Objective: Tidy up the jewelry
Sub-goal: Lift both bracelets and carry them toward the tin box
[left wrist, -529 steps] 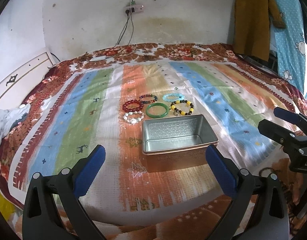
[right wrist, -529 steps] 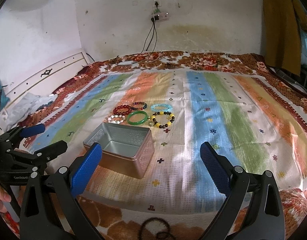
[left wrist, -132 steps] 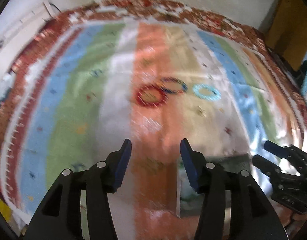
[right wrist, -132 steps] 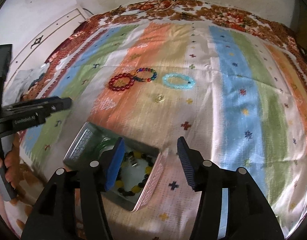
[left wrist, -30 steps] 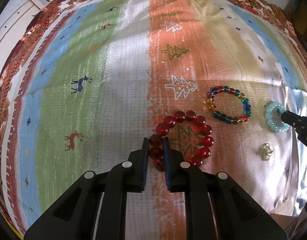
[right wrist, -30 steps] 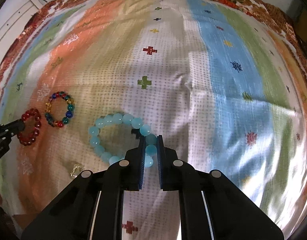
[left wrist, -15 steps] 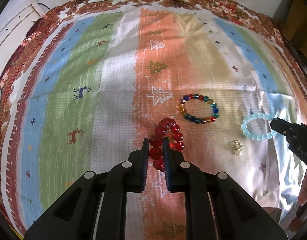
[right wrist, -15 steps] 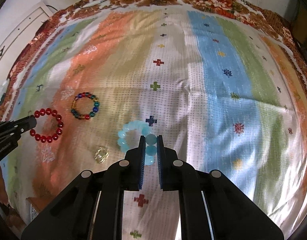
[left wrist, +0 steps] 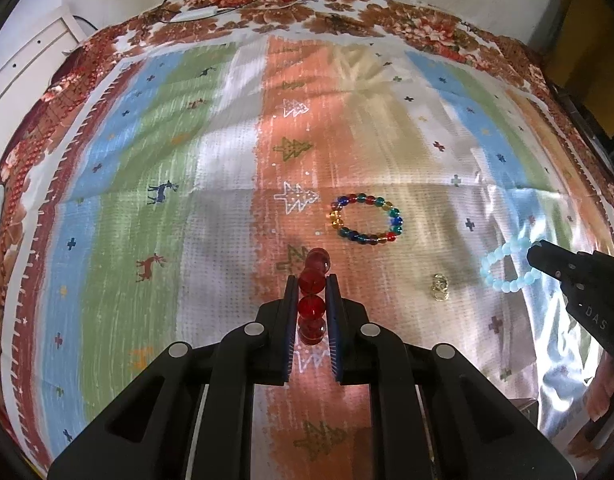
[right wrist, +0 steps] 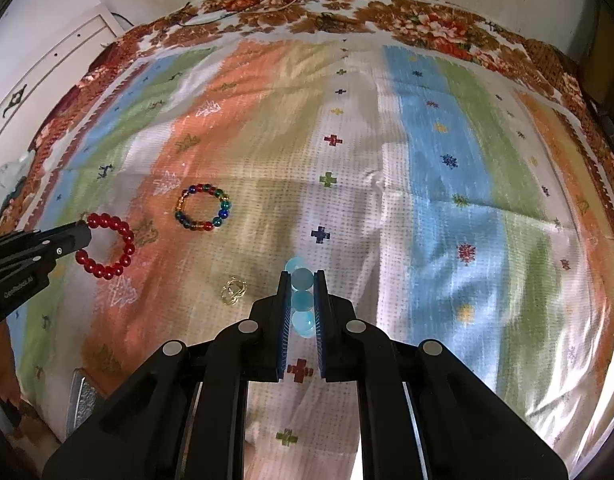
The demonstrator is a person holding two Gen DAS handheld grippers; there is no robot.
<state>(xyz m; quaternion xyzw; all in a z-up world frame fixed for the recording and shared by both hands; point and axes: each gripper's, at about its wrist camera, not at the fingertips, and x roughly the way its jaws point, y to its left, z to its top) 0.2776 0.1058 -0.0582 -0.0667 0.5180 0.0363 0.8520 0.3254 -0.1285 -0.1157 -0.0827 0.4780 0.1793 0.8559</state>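
My left gripper (left wrist: 311,280) is shut on a red bead bracelet (left wrist: 313,306) that hangs edge-on between its blue pads, lifted above the striped bedspread; the right wrist view shows that bracelet (right wrist: 109,246) as a full ring at the left gripper's tip. My right gripper (right wrist: 301,278) is shut on a light blue bead bracelet (right wrist: 302,300), also raised; it appears in the left wrist view as a pale ring (left wrist: 507,266). A multicoloured bead bracelet (left wrist: 367,218) and a small gold ring (left wrist: 441,286) lie on the cloth between the two grippers.
A corner of the metal tin (right wrist: 81,398) shows at the lower left of the right wrist view. The striped bedspread (left wrist: 227,184) covers the bed up to a white wall with cables. A white panel (right wrist: 47,76) stands at the left.
Both grippers have risen and drawn back from the cloth. The red bracelet and the light blue bracelet have left the bedspread and now hang from the shut jaws.
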